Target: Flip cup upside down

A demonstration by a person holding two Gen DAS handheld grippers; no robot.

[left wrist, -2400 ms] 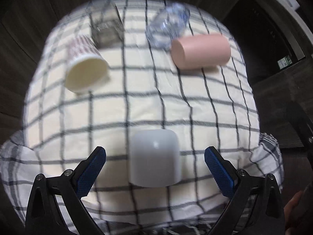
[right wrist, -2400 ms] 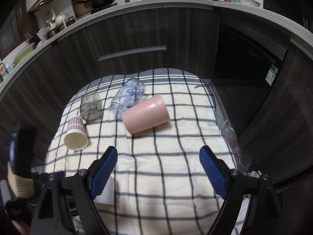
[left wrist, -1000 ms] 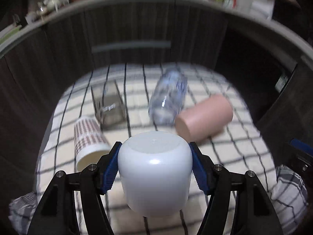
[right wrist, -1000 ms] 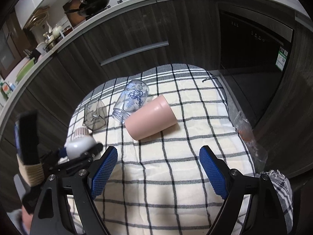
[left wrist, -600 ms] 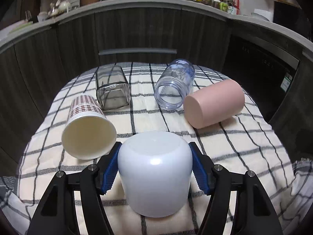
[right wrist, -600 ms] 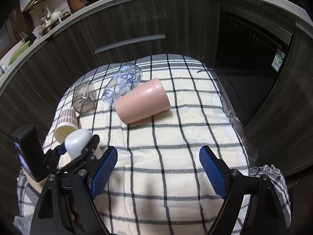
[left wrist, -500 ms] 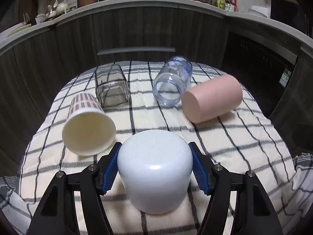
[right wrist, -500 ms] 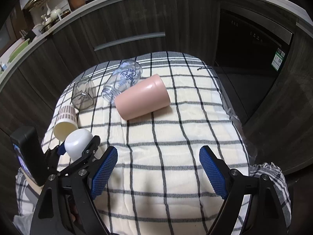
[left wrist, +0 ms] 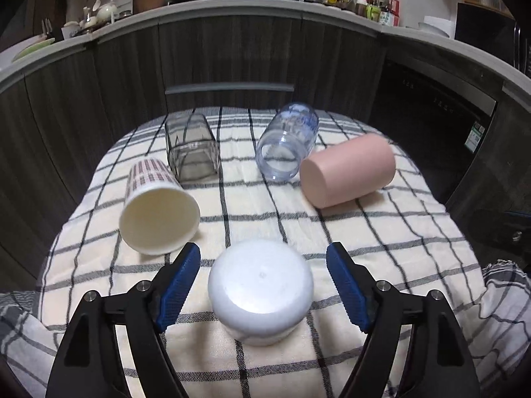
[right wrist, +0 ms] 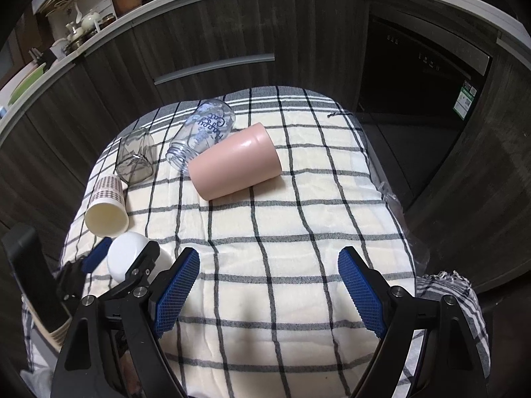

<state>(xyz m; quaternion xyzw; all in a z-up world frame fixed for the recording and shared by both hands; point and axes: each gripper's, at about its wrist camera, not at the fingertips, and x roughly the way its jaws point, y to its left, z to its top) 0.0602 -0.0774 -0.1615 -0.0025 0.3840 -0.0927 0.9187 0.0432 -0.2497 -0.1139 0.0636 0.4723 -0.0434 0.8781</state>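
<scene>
A white cup (left wrist: 261,290) stands upside down on the checked cloth, base up, between the open blue pads of my left gripper (left wrist: 263,288); the pads stand apart from its sides. The cup also shows in the right wrist view (right wrist: 127,258), with the left gripper (right wrist: 122,260) around it. My right gripper (right wrist: 268,293) is open and empty over the middle of the cloth.
Lying on their sides on the cloth (left wrist: 365,232): a paper cup (left wrist: 156,212), a grey square glass (left wrist: 192,152), a clear jar (left wrist: 287,146) and a pink cup (left wrist: 348,174). Dark cabinets (left wrist: 232,56) stand behind. The cloth drops off at its edges.
My left gripper has set the white cup down on the cloth upside down and opened; its pads have come away from the cup. The right gripper has barely moved.
</scene>
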